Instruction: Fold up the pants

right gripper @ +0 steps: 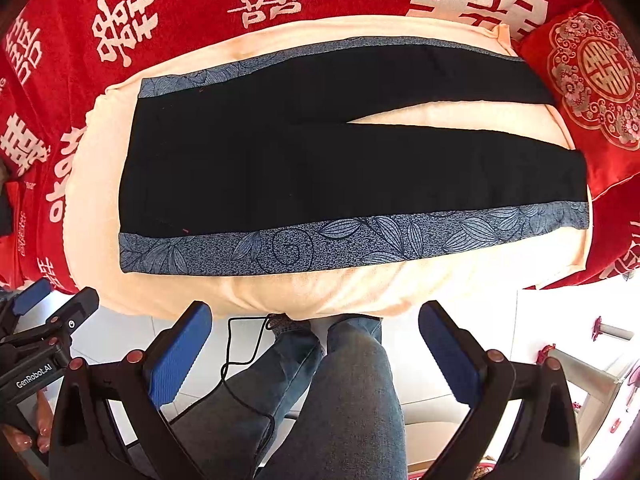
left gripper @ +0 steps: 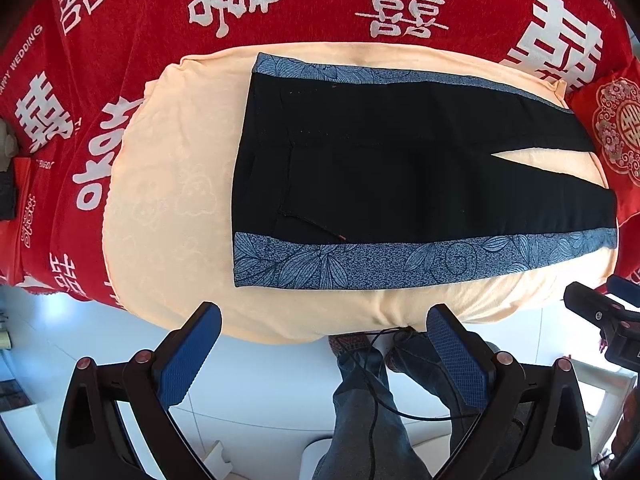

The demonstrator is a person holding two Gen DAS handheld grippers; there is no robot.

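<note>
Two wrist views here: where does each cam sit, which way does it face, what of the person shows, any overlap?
Left wrist: sits on the open left gripper, off the bed edge, facing the pants on the peach towel; jeans legs and right gripper show.
Right wrist: sits on the open right gripper, same facing, further toward the pant legs; jeans, left gripper show.
Shared: pants, towel, red bedspread, red cushion.

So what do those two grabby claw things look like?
Each gripper, left gripper and right gripper, has a black frame, two blue ridged pads and reddish round bolts. The left one's side reads "GenRobot.AI". A thin black cable dangles past blue jeans.
</note>
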